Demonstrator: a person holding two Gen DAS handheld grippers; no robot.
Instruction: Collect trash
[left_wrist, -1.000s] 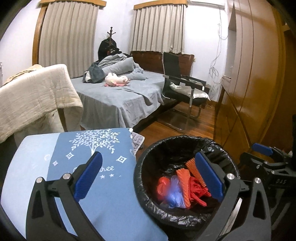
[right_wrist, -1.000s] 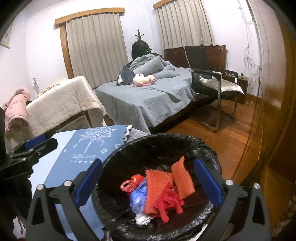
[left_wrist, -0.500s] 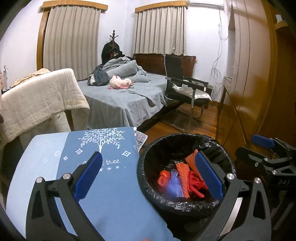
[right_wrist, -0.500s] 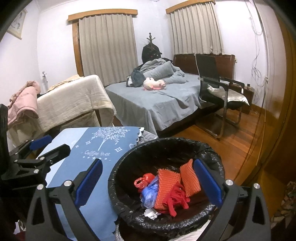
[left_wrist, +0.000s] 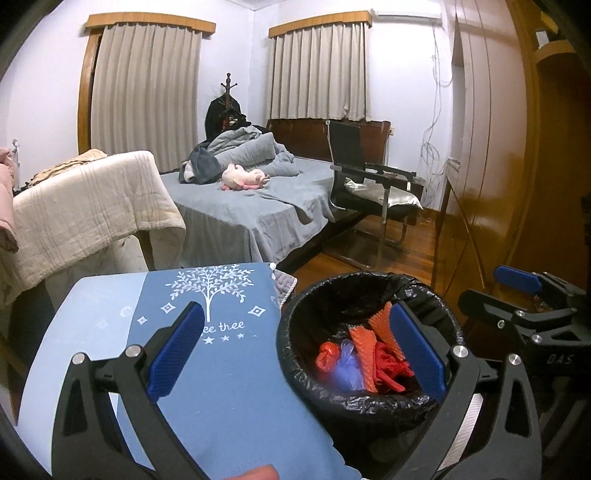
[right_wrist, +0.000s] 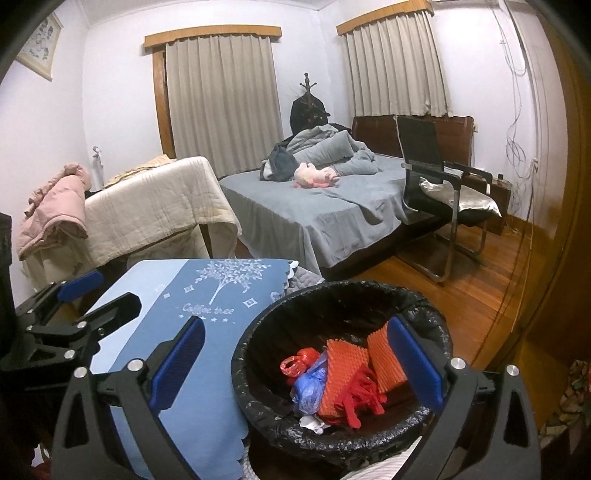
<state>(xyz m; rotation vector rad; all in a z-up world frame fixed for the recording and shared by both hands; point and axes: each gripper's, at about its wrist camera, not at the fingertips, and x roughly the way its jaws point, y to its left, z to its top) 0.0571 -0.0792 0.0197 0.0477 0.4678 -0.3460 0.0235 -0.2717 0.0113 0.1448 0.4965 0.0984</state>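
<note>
Beside the blue tree-print tablecloth stands a round black-lined trash bin holding orange foam netting, red strips and a blue plastic bag. Left gripper and right gripper hover above it, jaws apart, empty.

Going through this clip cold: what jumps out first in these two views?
The black-lined trash bin in the foreground, beside the blue tablecloth, with orange foam netting and red and blue plastic bags inside. Both the left gripper and right gripper are open and hold nothing.
</note>
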